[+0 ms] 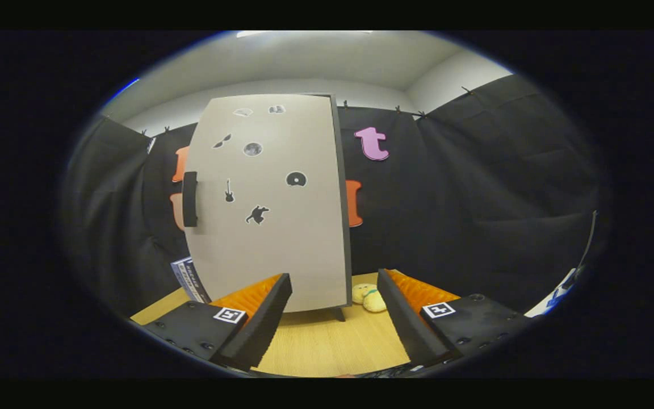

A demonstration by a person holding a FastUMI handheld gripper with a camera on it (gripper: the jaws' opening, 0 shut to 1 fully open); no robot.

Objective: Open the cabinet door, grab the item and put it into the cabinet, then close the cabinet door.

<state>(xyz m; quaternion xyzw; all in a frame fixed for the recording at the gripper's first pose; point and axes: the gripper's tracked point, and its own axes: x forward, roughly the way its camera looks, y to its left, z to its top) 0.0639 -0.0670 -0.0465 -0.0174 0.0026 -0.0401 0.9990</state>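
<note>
Ahead of your tongs [334, 318]: closed grey sticker-dotted cabinet door [270, 210] | tongs gape wide, empty | yellow plush toy [369, 297] on wooden desk [327, 346]

The gripper [332, 318] presents two wedge-shaped jaws with ribbed inner faces, standing apart with a wide gap between them. Each jaw is mounted on a flat dark block fitted with small round screws along its upper surface. One square black-and-white marker tag is fixed on top of each block, near the base of the jaw.
</note>
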